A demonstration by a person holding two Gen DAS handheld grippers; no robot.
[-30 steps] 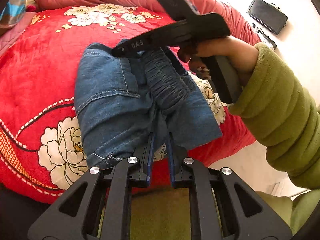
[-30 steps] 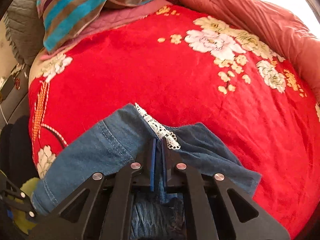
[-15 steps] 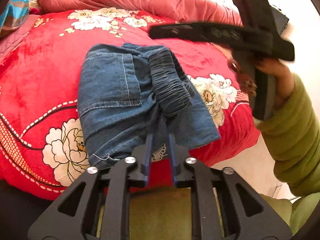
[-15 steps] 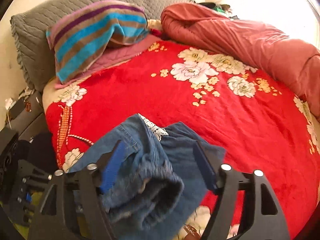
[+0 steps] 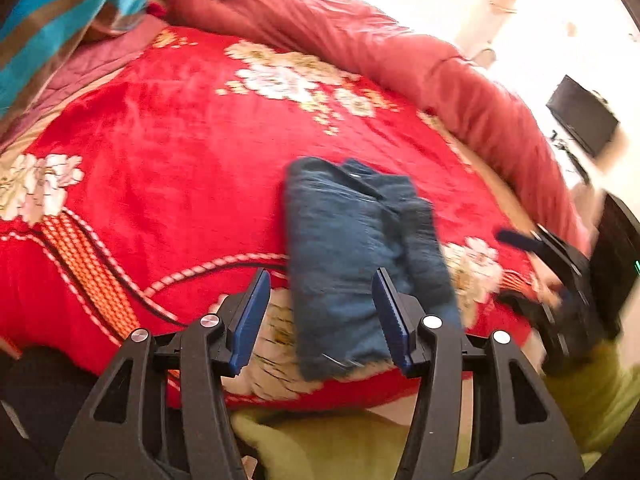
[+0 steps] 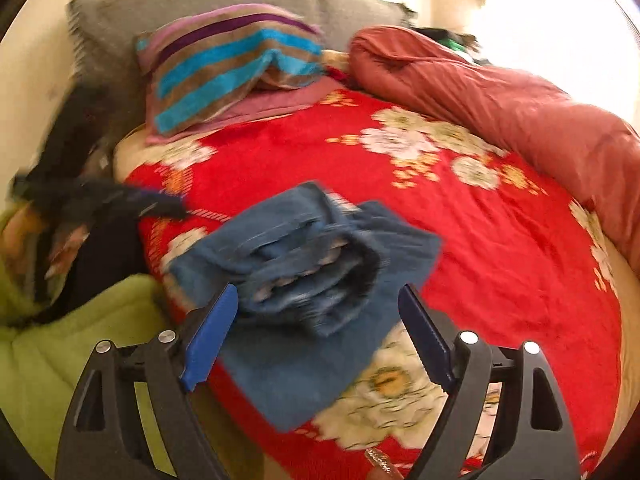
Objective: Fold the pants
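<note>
Hovering over a folded bundle of denim pants (image 5: 352, 256) near the front edge of the bed's red floral blanket (image 5: 180, 152), we hold the left hand-held gripper (image 5: 320, 316) and right hand-held gripper (image 6: 316, 344) with jaws spread wide, gripping nothing. We judge the folding essentially finished; at most, the loose, bulging layers call for squaring up.

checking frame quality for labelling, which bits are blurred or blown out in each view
Left wrist view: motion blur smears the folded pants and the right claw; the top right by the window is blown out. Right wrist view: the pants and left claw are smeared, the top right overexposed; fisheye bends the bed.
</note>
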